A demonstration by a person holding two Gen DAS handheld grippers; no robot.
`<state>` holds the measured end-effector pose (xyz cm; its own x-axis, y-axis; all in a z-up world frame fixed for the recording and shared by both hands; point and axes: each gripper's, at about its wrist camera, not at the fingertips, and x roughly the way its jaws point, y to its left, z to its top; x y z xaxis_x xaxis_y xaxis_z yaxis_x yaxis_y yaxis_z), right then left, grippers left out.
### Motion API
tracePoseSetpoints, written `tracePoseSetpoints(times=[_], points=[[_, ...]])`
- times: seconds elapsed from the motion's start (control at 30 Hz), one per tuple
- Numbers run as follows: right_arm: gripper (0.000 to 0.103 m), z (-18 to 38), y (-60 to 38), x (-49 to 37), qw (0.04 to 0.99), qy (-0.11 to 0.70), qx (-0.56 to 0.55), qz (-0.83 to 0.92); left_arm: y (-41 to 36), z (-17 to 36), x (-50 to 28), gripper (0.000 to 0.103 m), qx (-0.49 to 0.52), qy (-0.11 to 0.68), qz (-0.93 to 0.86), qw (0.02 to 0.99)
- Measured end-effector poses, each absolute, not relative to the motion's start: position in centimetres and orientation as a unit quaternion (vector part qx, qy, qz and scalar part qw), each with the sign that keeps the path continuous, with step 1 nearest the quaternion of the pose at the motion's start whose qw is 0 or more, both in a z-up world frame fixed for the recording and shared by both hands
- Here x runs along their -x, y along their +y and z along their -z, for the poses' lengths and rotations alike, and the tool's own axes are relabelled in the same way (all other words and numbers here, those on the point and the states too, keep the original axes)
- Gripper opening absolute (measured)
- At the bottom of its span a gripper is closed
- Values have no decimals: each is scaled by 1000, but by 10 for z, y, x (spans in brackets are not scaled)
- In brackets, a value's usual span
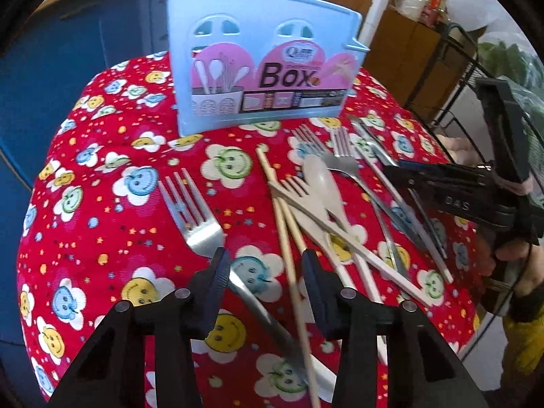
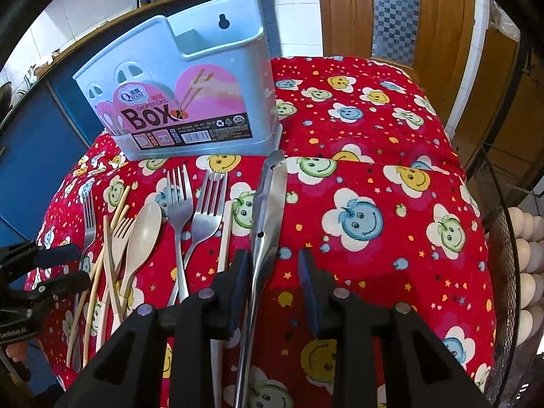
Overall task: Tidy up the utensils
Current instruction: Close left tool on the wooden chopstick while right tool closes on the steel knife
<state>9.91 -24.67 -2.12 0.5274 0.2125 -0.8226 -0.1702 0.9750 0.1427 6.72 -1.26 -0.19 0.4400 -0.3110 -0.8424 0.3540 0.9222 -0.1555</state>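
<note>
Both your left gripper and right gripper are released; take the stiff, slippery steel fork by its thin handle.

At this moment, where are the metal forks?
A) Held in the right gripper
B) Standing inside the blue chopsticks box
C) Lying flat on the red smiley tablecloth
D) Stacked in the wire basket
C: the metal forks lie flat on the red tablecloth in front of the blue chopsticks box, and both the left gripper and right gripper are open, holding nothing.
</note>
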Motion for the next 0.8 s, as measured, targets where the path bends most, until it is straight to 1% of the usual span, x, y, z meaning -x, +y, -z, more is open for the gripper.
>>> tracePoseSetpoints(times=[0.17, 0.27, 0.47, 0.67, 0.73, 0.8], points=[[33, 21, -247, -100, 873, 474, -25, -112, -24, 5, -68, 45, -60, 488, 190, 850], [33, 21, -248, -100, 873, 474, -28, -113, -22, 4, -72, 45, -68, 480, 173, 858], [34, 22, -248, -100, 873, 474, -28, -117, -16, 7, -76, 45, -61, 491, 178, 851], [35, 21, -247, -102, 870, 479, -25, -115, -35, 13, -87, 45, -116, 493, 165, 846], [35, 21, -247, -103, 868, 481, -26, -116, -37, 13, -95, 43, -119, 495, 165, 845], [35, 21, -247, -104, 866, 486, -26, -119, -39, 13, -101, 36, -124, 497, 172, 841]])
